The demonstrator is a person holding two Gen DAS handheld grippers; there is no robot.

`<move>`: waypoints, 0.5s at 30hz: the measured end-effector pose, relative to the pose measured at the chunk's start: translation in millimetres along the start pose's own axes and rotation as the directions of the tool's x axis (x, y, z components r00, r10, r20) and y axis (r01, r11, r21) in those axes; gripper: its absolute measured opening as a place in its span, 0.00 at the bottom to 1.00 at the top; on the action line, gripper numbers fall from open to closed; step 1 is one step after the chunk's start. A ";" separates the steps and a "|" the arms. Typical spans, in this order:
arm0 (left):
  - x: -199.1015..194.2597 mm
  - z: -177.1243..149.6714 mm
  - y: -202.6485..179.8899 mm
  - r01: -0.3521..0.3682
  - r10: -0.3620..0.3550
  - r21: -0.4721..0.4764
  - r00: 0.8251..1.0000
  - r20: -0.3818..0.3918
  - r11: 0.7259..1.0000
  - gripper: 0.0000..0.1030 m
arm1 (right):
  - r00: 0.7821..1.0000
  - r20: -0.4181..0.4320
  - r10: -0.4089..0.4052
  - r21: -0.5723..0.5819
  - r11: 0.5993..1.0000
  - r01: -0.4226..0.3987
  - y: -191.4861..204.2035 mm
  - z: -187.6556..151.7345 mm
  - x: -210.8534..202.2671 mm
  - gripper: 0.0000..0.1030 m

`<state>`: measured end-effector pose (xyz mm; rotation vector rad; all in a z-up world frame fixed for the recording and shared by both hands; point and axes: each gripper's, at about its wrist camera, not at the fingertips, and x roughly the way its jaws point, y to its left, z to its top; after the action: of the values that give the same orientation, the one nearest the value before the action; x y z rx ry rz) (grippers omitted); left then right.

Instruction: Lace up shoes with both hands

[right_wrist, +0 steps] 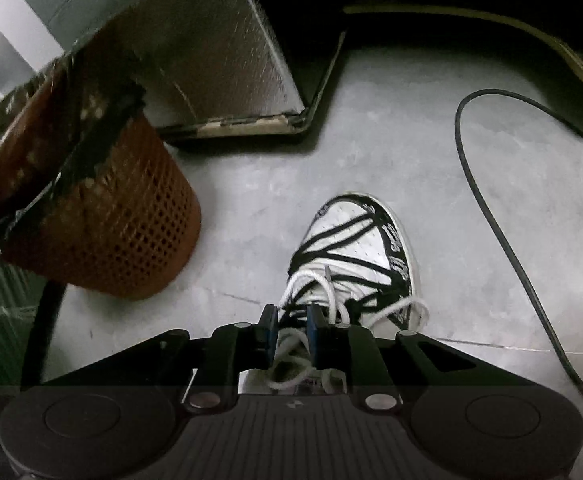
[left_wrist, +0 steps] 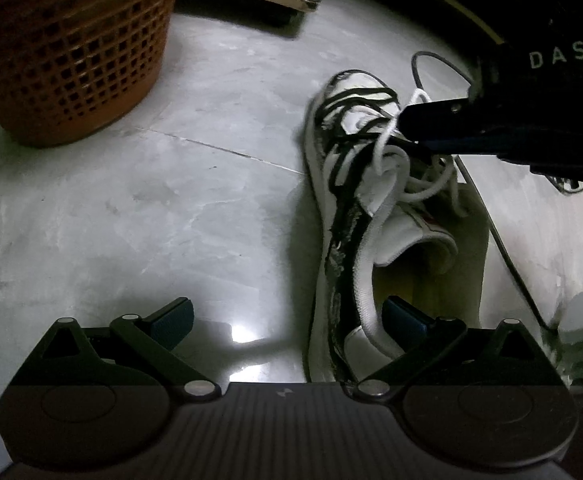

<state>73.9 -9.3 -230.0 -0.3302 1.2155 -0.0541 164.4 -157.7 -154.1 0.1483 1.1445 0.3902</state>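
Left wrist view: the left gripper point(left_wrist: 287, 320) hangs wide open and empty over the heel of the white leather sneaker with black stripes point(left_wrist: 367, 216), which lies on the grey floor point(left_wrist: 131, 200), while the right gripper point(left_wrist: 405, 128) reaches into the white cord laces point(left_wrist: 395, 168).

Right wrist view: the right gripper point(right_wrist: 293, 330), angled steeply down, has its jaws slightly parted with a lace loop point(right_wrist: 291, 356) loose between them, so this looks like mid-tying; next it probably needs a firm pinch on one strand.

Basket point(right_wrist: 103, 224) left of shoe point(right_wrist: 355, 248), cable point(right_wrist: 491, 216) right, on floor point(right_wrist: 251, 184)

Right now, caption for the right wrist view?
Right gripper, jaws slightly apart, over white laces of black-and-white sneaker; orange basket alongside.
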 end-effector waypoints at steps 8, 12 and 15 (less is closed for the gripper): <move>-1.3 -1.1 0.1 0.007 -0.008 -0.012 1.000 -0.004 1.000 1.00 | 0.996 -0.050 -0.069 -0.106 0.992 0.063 15.8 -3.9 -0.5 0.18; -1.7 -1.9 1.0 0.012 -0.012 -0.019 1.000 -0.004 1.000 1.00 | 0.997 -0.059 -0.057 -0.110 0.993 0.050 17.7 -3.2 1.4 0.20; -1.1 -1.8 0.7 0.010 -0.010 -0.015 1.000 -0.004 1.000 1.00 | 0.996 -0.076 -0.044 -0.111 0.993 0.035 18.4 -3.3 4.6 0.24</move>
<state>71.8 -8.8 -229.7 -0.3496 1.2188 -0.0543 158.9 -139.3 -153.6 0.0140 1.1983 0.4261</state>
